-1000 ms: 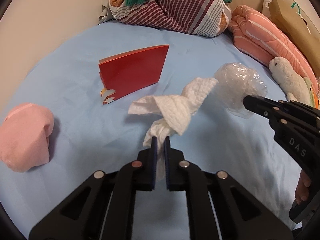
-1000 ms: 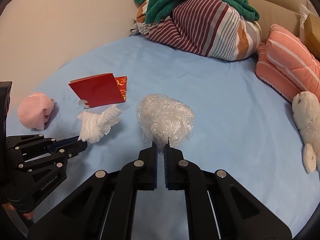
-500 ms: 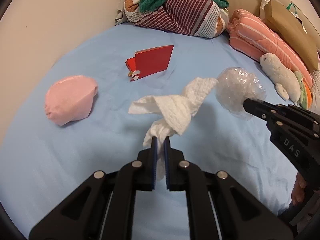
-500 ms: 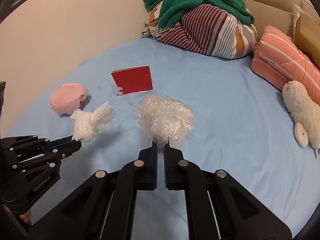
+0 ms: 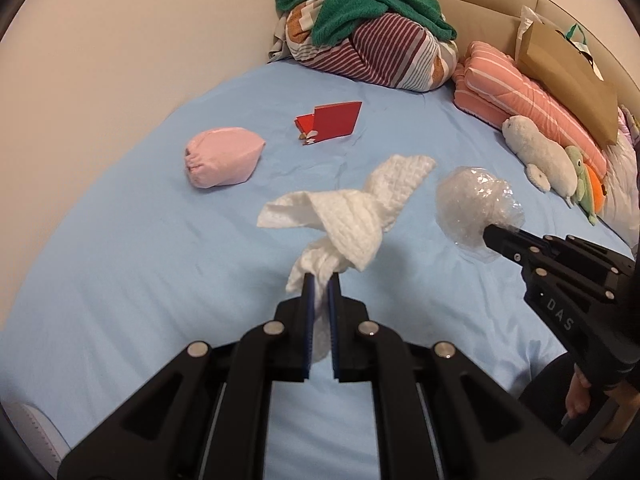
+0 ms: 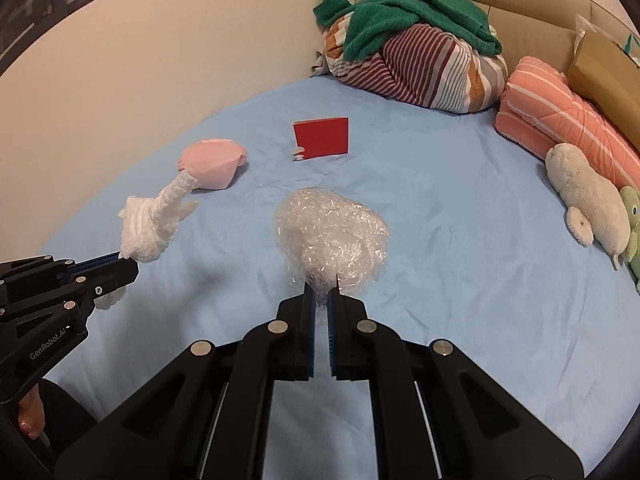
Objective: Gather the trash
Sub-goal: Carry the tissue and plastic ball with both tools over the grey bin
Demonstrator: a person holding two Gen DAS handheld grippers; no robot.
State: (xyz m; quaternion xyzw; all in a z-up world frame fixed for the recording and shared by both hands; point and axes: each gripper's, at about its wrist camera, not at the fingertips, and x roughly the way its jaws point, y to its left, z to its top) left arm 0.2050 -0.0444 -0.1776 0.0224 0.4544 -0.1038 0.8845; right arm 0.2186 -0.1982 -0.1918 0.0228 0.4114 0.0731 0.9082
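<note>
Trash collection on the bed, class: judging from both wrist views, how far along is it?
Done: two pieces are off the blue sheet. In hand: the left gripper is shut on the white paper towel; the right gripper is shut on the crumpled clear plastic. Left: no bin is visible, so both need dropping; the red card may be next.

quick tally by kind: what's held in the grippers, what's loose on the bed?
Held trash: 2, white paper towel in left gripper, clear plastic wad in right gripper
Loose on sheet: 2, pink pouch, red card
Plush toys: 2, white seal, green one
Folded bedding piles: 2, striped bundle, coral quilt
Paper bag: 1
Total: 9
</note>
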